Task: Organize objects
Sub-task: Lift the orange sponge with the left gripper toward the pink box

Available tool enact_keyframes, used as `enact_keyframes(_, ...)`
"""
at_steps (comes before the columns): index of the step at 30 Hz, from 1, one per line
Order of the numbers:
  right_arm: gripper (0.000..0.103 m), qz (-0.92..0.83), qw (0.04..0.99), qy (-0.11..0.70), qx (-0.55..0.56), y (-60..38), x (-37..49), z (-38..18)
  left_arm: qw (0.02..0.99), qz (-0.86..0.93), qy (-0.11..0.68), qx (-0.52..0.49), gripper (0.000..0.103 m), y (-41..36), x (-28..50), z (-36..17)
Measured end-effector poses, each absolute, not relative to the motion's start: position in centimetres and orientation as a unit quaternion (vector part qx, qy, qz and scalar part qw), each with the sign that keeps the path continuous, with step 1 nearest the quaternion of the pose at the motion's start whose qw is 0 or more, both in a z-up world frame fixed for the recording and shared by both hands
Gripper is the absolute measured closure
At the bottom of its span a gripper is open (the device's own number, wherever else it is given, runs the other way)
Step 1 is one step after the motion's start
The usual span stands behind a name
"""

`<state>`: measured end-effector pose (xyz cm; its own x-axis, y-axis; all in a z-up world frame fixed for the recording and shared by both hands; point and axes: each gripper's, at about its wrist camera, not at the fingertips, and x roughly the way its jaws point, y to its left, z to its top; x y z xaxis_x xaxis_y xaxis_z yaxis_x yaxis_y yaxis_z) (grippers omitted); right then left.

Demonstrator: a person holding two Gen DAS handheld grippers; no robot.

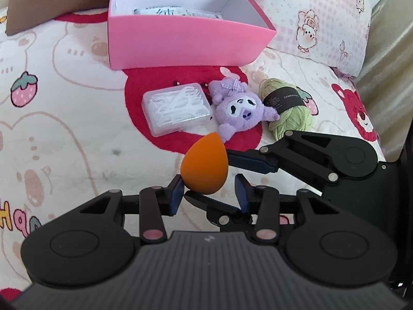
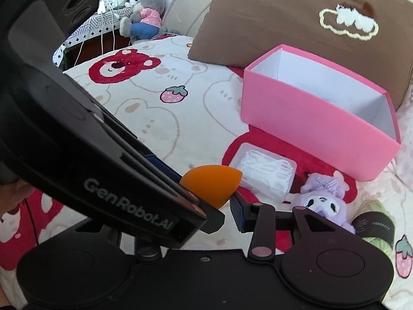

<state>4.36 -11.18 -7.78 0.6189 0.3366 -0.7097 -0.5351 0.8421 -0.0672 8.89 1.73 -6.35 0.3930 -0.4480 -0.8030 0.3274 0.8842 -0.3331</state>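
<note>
An orange egg-shaped sponge (image 1: 204, 165) hangs above the bedspread, held from two sides. My left gripper (image 1: 207, 188) reaches up from the bottom of its view and is shut on the sponge's fat end. My right gripper (image 1: 207, 177) comes in from the right, one finger against the sponge's right flank and one under it. In the right wrist view the sponge (image 2: 206, 186) points right. The left gripper (image 2: 201, 196) crosses in front and hides the right gripper's (image 2: 204, 199) left finger. The open pink box (image 1: 180, 44) (image 2: 309, 121) stands beyond, with a white packet (image 1: 170, 12) inside.
On the bedspread before the box lie a clear case of floss picks (image 1: 176, 108) (image 2: 265, 170), a purple plush (image 1: 240, 108) (image 2: 322, 201) and a green yarn ball (image 1: 289, 113) (image 2: 374, 222). A brown pillow (image 2: 284, 20) backs the box. A pink pillow (image 1: 322, 20) lies right.
</note>
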Motion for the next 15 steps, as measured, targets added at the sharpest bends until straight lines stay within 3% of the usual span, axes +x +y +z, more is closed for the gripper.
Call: enact_keyframes(15,0.056,0.243,0.908,0.321,-0.12,-13.0,5.0,-4.7,0.854,-0.237,0.458,-0.067,0.063,1.6,10.2,-2.2)
